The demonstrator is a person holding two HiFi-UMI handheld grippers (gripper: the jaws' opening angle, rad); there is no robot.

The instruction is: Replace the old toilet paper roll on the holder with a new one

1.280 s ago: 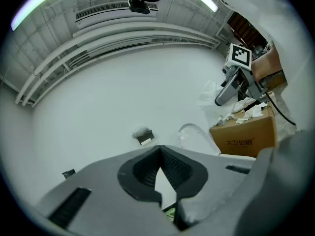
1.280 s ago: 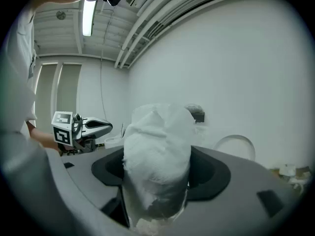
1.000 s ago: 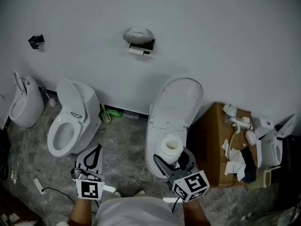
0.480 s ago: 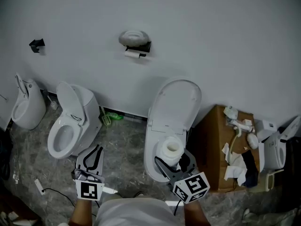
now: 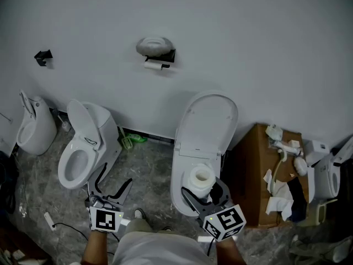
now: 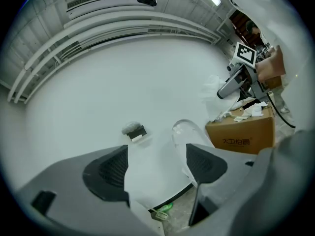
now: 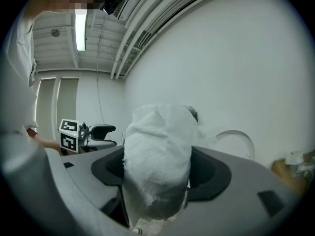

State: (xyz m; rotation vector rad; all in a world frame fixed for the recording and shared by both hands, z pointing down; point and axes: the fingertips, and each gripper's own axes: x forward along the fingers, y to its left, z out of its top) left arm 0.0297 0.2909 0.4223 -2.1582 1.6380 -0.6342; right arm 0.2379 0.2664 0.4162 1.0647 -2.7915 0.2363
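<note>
Approach step, w/ new roll (image 5: 201, 175) clamped in R gripper (image 5: 202, 189), L gripper (image 5: 115, 176) jaws opening, empty; next: reach wall holder (image 5: 156, 48), strip old roll (image 5: 153, 65) w/ L

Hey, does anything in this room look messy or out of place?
Yes. The cardboard box on the right is littered with white paper scraps and loose fittings. A small green object also lies on the floor against the wall, beside the smaller toilet.
</note>
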